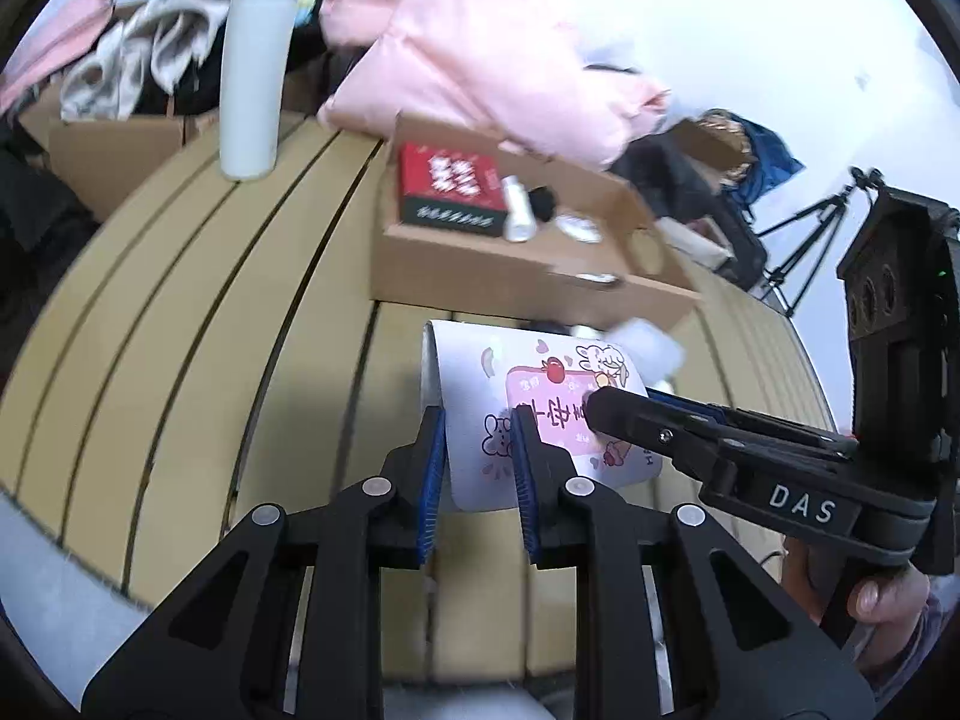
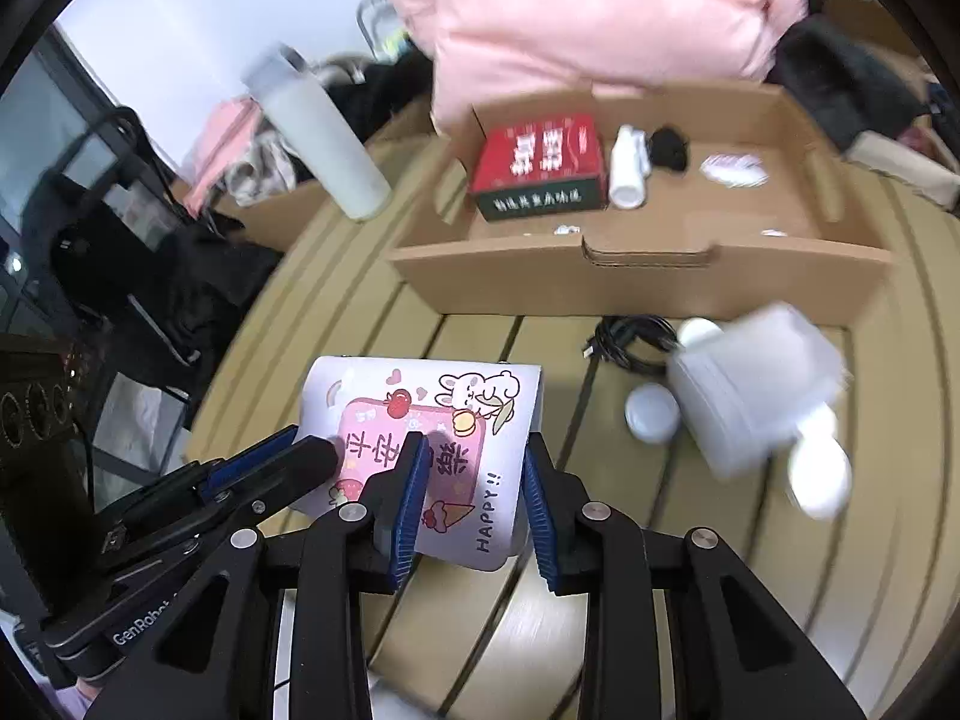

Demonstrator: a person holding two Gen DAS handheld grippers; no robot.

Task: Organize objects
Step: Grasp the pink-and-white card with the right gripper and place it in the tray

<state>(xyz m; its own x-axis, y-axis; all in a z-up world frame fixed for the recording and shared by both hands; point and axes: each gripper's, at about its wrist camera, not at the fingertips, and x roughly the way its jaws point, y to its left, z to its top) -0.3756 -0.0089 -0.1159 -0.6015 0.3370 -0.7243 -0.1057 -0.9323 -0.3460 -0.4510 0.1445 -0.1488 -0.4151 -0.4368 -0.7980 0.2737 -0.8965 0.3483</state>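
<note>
A white box with a pink cartoon rabbit print [image 1: 474,384] [image 2: 420,432] is held between both grippers above the slatted table. My left gripper [image 1: 480,444] grips its left side; one finger lies over the printed face. My right gripper [image 2: 474,468] grips its right end, one finger on the print, one at the edge. The right gripper also shows in the left wrist view [image 1: 606,414], and the left gripper in the right wrist view [image 2: 300,450]. An open cardboard box [image 2: 636,282] [image 1: 516,270] stands behind, holding a red-and-green carton [image 2: 540,162] [image 1: 450,186], a white tube [image 2: 627,171] and a black item [image 2: 669,147].
A tall white bottle [image 1: 252,66] [image 2: 318,132] stands at the back left. A pink padded jacket [image 2: 588,18] [image 1: 480,54] lies behind the cardboard box. A black cable [image 2: 630,342] and white plastic items [image 2: 756,396] lie on the table to the right. A tripod [image 1: 810,246] stands far right.
</note>
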